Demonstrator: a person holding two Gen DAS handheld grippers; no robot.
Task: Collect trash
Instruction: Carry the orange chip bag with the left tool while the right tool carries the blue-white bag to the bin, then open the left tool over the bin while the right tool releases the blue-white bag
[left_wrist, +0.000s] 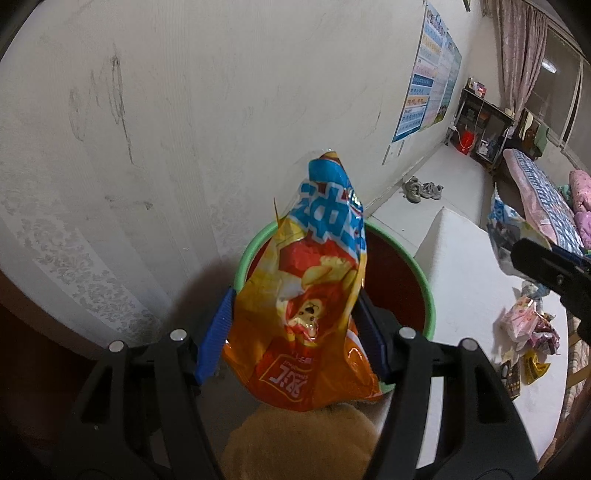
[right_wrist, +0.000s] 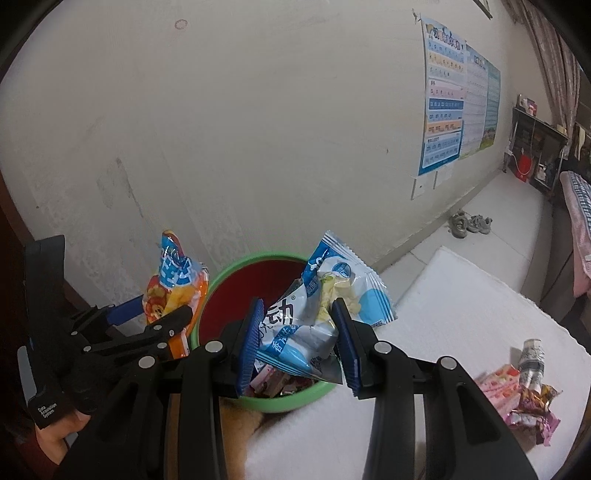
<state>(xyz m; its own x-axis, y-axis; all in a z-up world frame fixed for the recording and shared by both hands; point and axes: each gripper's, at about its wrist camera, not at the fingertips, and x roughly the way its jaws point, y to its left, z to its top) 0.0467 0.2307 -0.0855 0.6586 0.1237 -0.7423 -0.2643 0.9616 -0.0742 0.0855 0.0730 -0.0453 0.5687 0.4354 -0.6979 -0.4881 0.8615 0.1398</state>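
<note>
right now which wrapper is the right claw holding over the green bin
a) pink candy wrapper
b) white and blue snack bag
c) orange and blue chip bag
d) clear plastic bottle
b, the right claw is shut on the white and blue snack bag above the green bin; the orange chip bag is in the left claw.

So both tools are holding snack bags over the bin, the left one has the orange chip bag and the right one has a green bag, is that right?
Not quite: the bag in the right tool is a blue and white snack bag, not green, as the right wrist view shows. The rest stands: the left tool holds the orange chip bag, both over the green-rimmed bin.
</note>
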